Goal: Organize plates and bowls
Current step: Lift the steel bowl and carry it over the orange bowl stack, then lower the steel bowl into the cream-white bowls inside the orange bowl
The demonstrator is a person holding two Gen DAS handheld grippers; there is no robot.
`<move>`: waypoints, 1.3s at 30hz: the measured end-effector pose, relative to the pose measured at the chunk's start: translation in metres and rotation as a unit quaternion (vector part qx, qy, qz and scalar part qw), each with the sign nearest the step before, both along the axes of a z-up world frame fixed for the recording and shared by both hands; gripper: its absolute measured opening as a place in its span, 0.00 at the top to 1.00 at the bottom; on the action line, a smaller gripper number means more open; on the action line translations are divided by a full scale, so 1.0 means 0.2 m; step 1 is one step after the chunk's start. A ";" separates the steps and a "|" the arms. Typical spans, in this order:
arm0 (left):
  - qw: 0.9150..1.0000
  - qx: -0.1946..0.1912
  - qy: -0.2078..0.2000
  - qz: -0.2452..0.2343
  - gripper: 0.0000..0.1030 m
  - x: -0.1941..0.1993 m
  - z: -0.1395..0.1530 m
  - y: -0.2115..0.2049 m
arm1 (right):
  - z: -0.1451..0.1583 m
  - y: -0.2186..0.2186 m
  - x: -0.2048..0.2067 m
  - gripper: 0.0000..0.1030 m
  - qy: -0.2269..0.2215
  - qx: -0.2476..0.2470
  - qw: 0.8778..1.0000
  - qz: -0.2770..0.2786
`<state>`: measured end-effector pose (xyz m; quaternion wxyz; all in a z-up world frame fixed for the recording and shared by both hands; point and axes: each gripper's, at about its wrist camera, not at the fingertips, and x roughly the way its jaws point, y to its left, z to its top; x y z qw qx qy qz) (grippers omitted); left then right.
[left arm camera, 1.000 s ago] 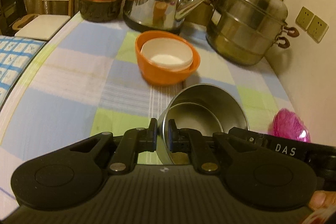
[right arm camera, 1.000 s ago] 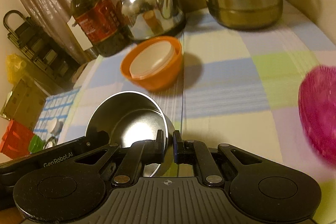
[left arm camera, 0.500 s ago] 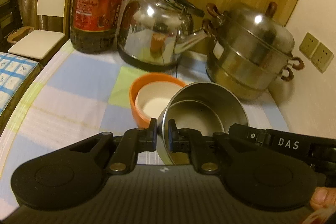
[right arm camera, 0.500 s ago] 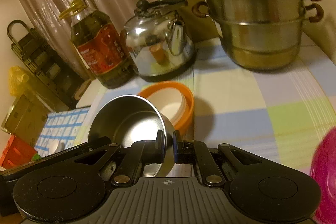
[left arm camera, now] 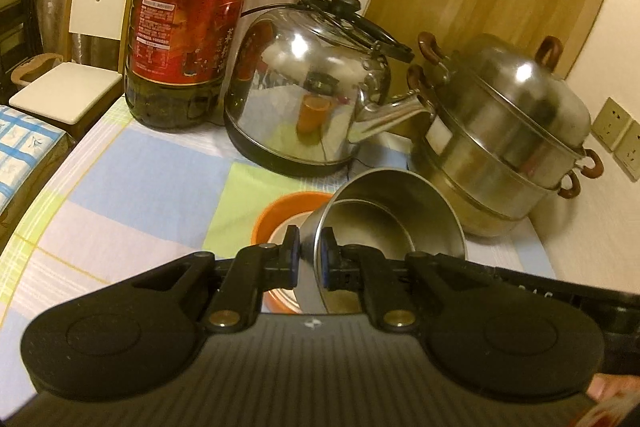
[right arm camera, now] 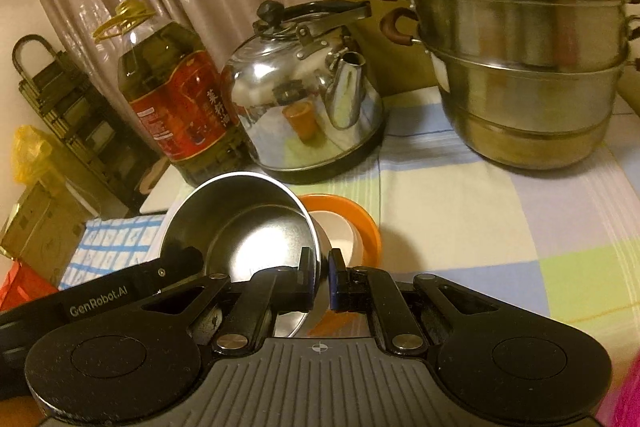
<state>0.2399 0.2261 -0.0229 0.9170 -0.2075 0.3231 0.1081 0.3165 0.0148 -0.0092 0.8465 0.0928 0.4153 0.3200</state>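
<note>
I'm holding the steel bowl (left arm camera: pixel 394 217) mid-frame with both claws, left gripper (left arm camera: pixel 308 254) and right gripper (right arm camera: pixel 323 277) each pinched nearly closed on opposite rims, bowl tilting with its mouth facing the cameras, hanging above the orange bowl (right arm camera: pixel 356 223) with the white bowl (right arm camera: pixel 334 231) nested inside.

Tilted steel bowl (left arm camera: pixel 394 223) above orange bowl (right arm camera: pixel 352 217)

Kettle (left arm camera: pixel 308 107) and steamer (left arm camera: pixel 508 147) block ahead; tablecloth (left arm camera: pixel 132 187) left lies open.
</note>
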 end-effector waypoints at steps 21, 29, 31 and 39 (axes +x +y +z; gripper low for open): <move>0.999 -0.007 0.034 0.006 0.92 0.21 -0.19 0.10 | -0.16 0.15 0.21 0.93 -0.003 -0.022 1.000 0.015; 0.999 -0.007 0.050 0.001 0.92 0.22 -0.24 0.08 | -0.22 0.15 0.21 0.93 0.002 -0.035 0.999 0.018; 0.999 -0.007 0.051 0.000 0.92 0.23 -0.25 0.08 | -0.22 0.15 0.21 0.93 0.003 -0.036 0.999 0.018; 0.998 -0.009 0.058 -0.005 0.91 0.24 -0.27 0.08 | -0.23 0.15 0.21 0.93 0.000 -0.036 0.999 0.016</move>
